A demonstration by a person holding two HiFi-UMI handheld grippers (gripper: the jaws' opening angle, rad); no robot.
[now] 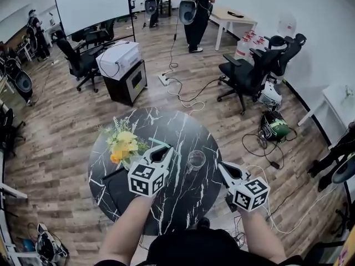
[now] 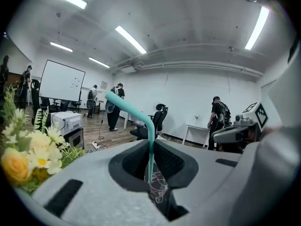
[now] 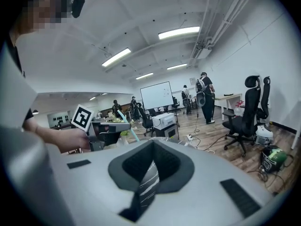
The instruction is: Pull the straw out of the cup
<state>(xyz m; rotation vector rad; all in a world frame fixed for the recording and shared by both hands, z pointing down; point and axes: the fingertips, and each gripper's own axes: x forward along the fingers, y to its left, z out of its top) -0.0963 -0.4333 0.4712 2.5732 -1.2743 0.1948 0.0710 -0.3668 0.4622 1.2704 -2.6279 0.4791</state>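
A teal bendy straw (image 2: pixel 131 109) stands between the jaws of my left gripper (image 2: pixel 150 147), which is shut on its lower part; the bent top leans to the left. In the head view the left gripper (image 1: pixel 165 151) holds the straw (image 1: pixel 158 142) above the black marble table (image 1: pixel 166 204), left of the clear glass cup (image 1: pixel 196 159) and apart from it. My right gripper (image 1: pixel 223 168) hovers just right of the cup, shut with nothing in it. The right gripper view shows its jaws (image 3: pixel 150 147) closed, and the left gripper (image 3: pixel 106 126) with the straw (image 3: pixel 128 126) ahead.
A bunch of yellow and white flowers (image 1: pixel 125 143) stands on the table's left side, close to the left gripper. Around the table are wooden floor, cables (image 1: pixel 183 93), black office chairs (image 1: pixel 247 73), a printer on a cabinet (image 1: pixel 122 65) and people at the back.
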